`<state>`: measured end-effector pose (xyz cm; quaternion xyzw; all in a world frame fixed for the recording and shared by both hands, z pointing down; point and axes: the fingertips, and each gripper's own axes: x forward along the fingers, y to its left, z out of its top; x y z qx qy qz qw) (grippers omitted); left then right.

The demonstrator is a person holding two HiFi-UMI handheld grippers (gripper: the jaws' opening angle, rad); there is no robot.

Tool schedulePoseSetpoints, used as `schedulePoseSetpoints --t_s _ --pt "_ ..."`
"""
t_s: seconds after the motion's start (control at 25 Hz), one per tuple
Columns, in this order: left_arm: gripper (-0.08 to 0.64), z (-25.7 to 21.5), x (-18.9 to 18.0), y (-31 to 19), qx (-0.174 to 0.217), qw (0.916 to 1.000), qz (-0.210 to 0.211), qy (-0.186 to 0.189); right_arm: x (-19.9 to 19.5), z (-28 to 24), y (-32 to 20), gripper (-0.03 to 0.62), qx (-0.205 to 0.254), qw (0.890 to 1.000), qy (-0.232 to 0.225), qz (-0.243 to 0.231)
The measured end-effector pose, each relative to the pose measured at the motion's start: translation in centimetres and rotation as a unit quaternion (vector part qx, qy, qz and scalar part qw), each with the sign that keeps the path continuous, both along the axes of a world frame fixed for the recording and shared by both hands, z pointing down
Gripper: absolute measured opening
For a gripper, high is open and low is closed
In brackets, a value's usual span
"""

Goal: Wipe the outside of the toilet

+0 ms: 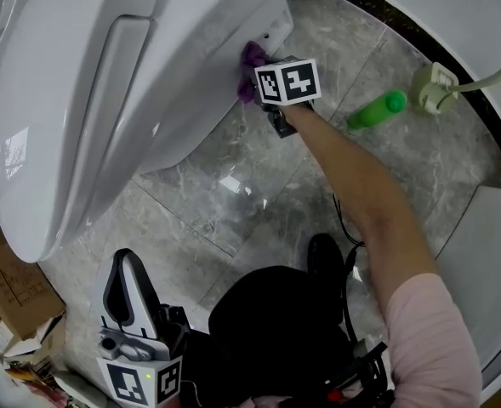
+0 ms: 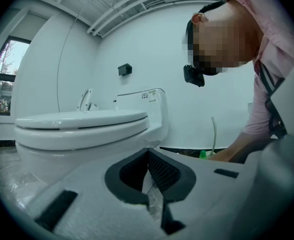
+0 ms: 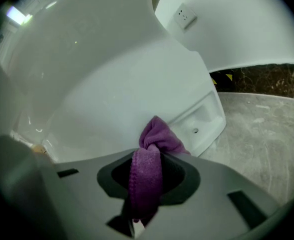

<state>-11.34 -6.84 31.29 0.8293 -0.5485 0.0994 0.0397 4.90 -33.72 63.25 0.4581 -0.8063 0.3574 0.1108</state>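
In the head view, the white toilet (image 1: 105, 100) fills the left and far part of the scene, lid down, standing on a grey marble floor (image 1: 233, 194). The right hand-held gripper (image 1: 257, 73) reaches to the toilet's lower right flank and presses a purple cloth (image 1: 252, 56) against the porcelain near the base. A bare forearm with a pink sleeve (image 1: 433, 330) runs back from it to the near right. A green bottle (image 1: 376, 110) lies on the floor to the right of that gripper, well apart from it, just beside a pale fitting with a hose (image 1: 433, 87). The left hand-held gripper (image 1: 127, 272) hangs at the near left, away from the toilet, beside a cardboard box (image 1: 3, 287). In the left gripper view, that gripper is clenched: its dark pads meet at the tips with nothing between them, and the toilet stands beyond, seen from the side. In the right gripper view, the jaws are clamped on the purple cloth, whose bunched end pokes out past them and touches the toilet's curved outer wall low down, just left of the base's stepped foot.
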Motion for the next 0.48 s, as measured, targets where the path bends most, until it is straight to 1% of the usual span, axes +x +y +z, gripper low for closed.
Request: schedulePoseSetpoints --t_s 0.48 --pt "0.009 0.3 -0.8 0.5 -0.001 0.9999 0.001 0.013 -2.8 0.4 2.0 0.083 -0.017 1.0 -0.004 -0.018"
